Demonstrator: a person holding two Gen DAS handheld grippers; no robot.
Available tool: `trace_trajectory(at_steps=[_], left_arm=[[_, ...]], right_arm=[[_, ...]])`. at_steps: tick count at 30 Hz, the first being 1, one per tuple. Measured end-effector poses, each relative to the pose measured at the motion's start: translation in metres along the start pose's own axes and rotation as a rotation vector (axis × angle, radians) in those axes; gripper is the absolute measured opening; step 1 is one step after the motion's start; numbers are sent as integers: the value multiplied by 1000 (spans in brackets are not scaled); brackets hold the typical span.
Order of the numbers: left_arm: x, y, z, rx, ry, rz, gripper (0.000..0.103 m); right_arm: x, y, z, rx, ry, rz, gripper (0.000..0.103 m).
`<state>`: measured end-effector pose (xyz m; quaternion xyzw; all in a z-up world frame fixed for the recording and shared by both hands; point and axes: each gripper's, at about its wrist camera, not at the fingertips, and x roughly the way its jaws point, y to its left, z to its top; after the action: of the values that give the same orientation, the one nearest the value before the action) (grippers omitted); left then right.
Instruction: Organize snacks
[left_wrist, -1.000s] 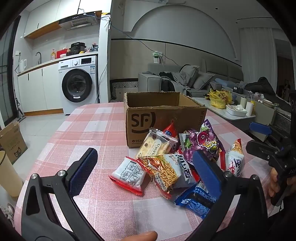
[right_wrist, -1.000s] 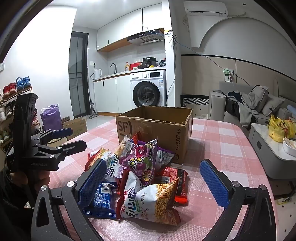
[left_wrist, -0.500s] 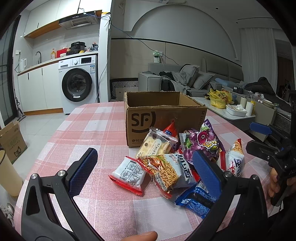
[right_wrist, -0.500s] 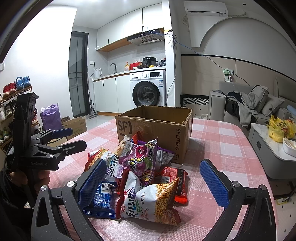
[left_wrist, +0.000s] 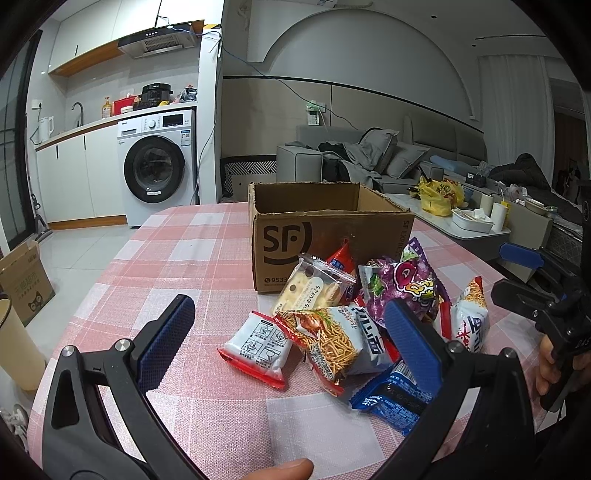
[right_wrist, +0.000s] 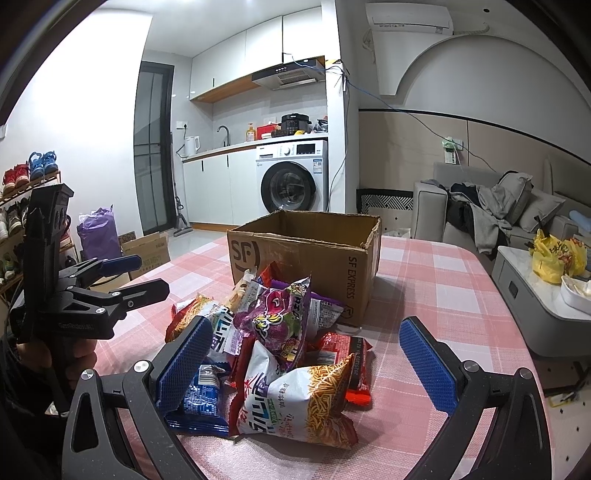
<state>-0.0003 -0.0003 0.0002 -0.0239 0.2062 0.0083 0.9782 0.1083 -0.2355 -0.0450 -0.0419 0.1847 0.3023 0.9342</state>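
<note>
Snack packets (left_wrist: 354, 321) lie heaped on the pink checked counter (left_wrist: 184, 258), just in front of an open cardboard box (left_wrist: 325, 236) marked SF. The heap overlaps so much that several packets show only a corner: a red one (left_wrist: 341, 254) pokes up against the box front, and a blue packet (left_wrist: 388, 398) is partly covered by the blue pad of the left gripper (left_wrist: 288, 343). What lies inside the box cannot be made out from either side; only its inner walls show.

From the left gripper's side, a white packet with red edges (left_wrist: 258, 347) sits a little apart at the heap's left, next to a noodle snack bag (left_wrist: 332, 339) and a pale biscuit pack (left_wrist: 314, 290). The purple bag (left_wrist: 402, 284) stands tilted behind them. From the right gripper's (right_wrist: 306, 354) side that white packet is hidden, but a second noodle bag (right_wrist: 299, 398) lies nearest, with a red flat packet (right_wrist: 347, 354) behind it and the purple bag (right_wrist: 277, 317) propped above.

Both grippers hover over the near edge of the counter with jaws spread wide, gripping nothing. Each one appears at the edge of the other's view, held in a hand (right_wrist: 77, 354).

Beyond the counter are a washing machine (left_wrist: 159, 166), a grey sofa (left_wrist: 369, 162) strewn with clothes, and a low table with a yellow bag (left_wrist: 439, 192).
</note>
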Motion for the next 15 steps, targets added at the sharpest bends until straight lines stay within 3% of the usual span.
trace_trajectory(at_steps=[15], left_arm=[[2, -2, -1, 12, 5, -15, 102]], right_arm=[[1, 5, 1, -15, 15, -4, 103]])
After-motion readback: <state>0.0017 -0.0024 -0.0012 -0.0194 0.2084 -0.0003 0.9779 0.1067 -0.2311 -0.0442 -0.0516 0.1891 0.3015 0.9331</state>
